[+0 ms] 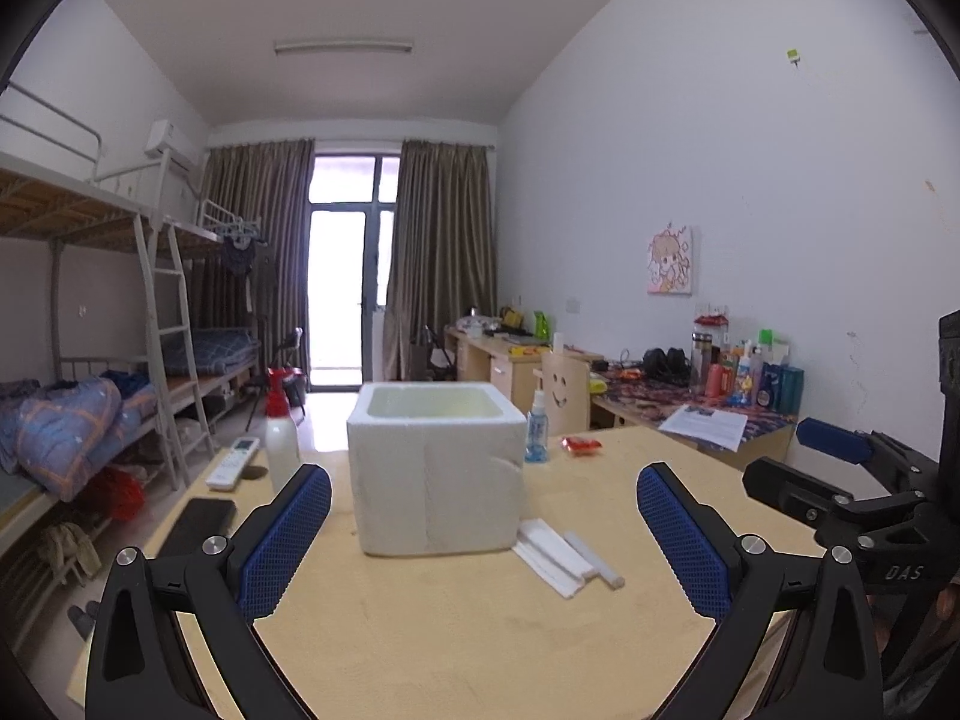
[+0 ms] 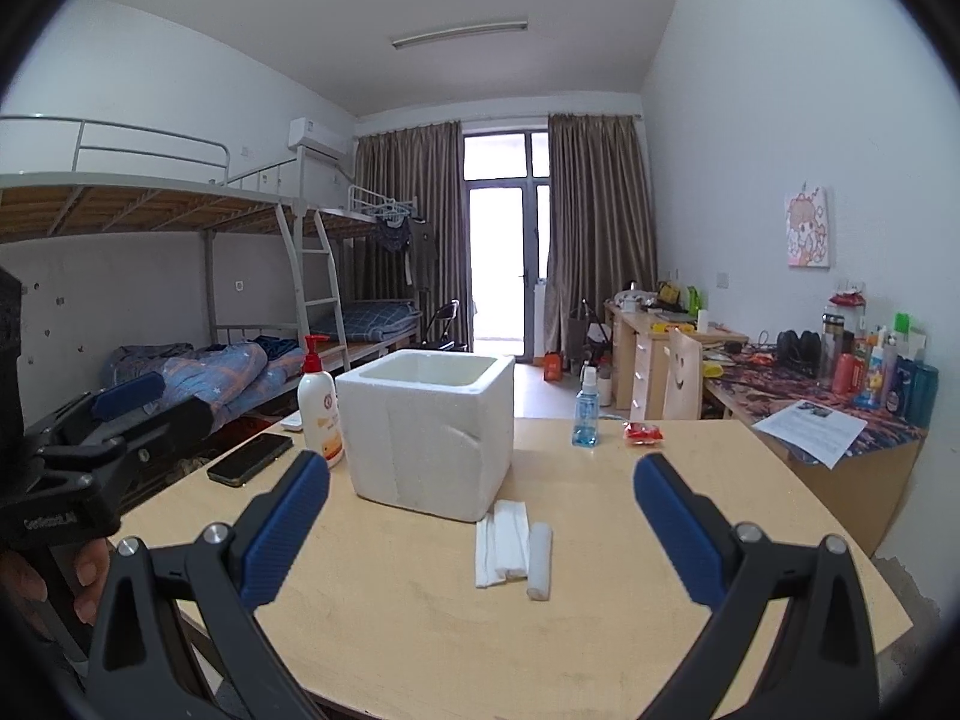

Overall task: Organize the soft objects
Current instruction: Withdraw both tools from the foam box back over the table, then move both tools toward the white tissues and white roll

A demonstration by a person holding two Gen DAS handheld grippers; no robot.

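The left gripper (image 1: 483, 531) and right gripper (image 2: 482, 516) hover above the light wooden table (image 2: 420, 618), both spread wide and holding nothing. The white folded soft pads and roll (image 2: 515, 542) lie on the table ahead of and between the blue fingers (image 2: 285, 531), touching the front corner of the white open-topped foam box (image 2: 429, 438).

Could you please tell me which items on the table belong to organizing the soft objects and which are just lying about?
Job:
white foam box
folded white cloths
white roll

Lying about:
pump bottle
phone
blue spray bottle
red packet
remote
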